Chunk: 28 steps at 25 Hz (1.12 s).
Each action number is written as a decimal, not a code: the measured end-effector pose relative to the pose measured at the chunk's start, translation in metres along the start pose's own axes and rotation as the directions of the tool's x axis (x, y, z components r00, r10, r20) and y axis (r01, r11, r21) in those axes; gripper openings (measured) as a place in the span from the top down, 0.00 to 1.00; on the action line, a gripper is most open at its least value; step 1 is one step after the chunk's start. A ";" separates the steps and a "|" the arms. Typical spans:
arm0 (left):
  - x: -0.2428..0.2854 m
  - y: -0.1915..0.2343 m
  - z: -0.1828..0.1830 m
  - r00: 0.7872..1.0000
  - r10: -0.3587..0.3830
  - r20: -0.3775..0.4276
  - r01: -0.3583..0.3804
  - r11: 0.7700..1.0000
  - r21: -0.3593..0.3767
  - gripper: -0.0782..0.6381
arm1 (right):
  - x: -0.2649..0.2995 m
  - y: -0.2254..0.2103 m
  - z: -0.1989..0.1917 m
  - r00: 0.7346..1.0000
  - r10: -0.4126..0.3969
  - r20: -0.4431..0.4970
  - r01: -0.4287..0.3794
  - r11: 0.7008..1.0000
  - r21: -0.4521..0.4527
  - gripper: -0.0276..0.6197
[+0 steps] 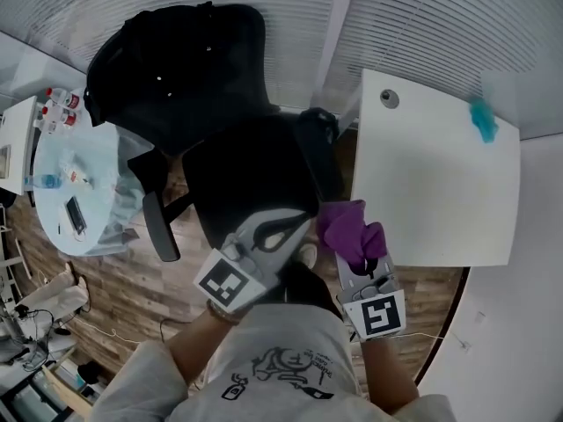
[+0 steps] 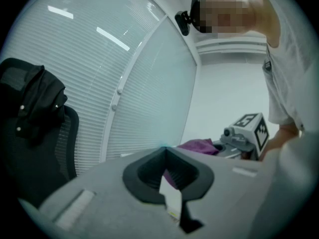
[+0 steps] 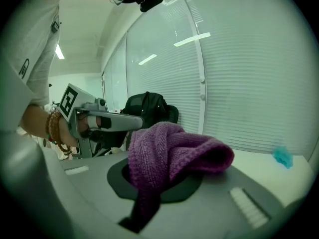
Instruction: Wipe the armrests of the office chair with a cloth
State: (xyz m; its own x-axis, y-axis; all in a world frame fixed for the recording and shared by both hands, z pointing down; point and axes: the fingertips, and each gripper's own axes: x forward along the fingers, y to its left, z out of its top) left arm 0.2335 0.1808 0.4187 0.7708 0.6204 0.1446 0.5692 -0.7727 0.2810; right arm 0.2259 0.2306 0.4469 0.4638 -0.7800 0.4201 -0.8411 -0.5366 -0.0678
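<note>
Nothing I see says the wiping has begun, and I judge both armrests are left to do. The left armrest (image 1: 161, 227) juts out bare on the left of the black office chair (image 1: 251, 178), well apart from any cloth.

The left claw (image 1: 290, 229) hangs over the near edge of the seat. Its jaws are drawn together with only a sliver of light between them, and they hold nothing.

To the right, the right armrest (image 1: 327, 161) runs along the seat's far-right side. The purple cloth (image 1: 350, 229) sits just past its near end. I cannot tell if it brushes the armrest, but from the right gripper view it looks lifted clear.

The cloth is bunched in the right claw (image 1: 362, 269). The jaws are clamped on its middle and a fat fold flops over the tips.

The white worktop (image 1: 431, 192) lies just right of the cloth.
</note>
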 end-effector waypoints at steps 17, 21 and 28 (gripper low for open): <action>0.051 0.085 -0.121 0.997 0.009 -0.075 -0.009 1.000 -0.004 0.89 | 0.131 -0.061 -0.150 0.967 0.020 -0.255 -0.009 0.999 0.043 0.91; 0.060 0.099 -0.142 0.996 0.004 -0.094 -0.004 1.000 -0.006 0.89 | 0.153 -0.072 -0.181 0.944 0.034 -0.329 -0.017 0.998 0.052 0.91; 0.061 0.107 -0.170 0.992 -0.013 -0.126 0.013 1.000 -0.001 0.89 | 0.172 -0.071 -0.234 0.872 0.046 -0.487 -0.032 0.999 0.036 0.91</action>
State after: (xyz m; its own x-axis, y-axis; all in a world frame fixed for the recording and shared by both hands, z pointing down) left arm 0.2930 0.1587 0.6186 0.7211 0.6424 0.2594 0.5791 -0.7644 0.2835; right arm 0.3003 0.2095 0.7360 0.2304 -0.5481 0.8040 -0.8450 -0.5224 -0.1140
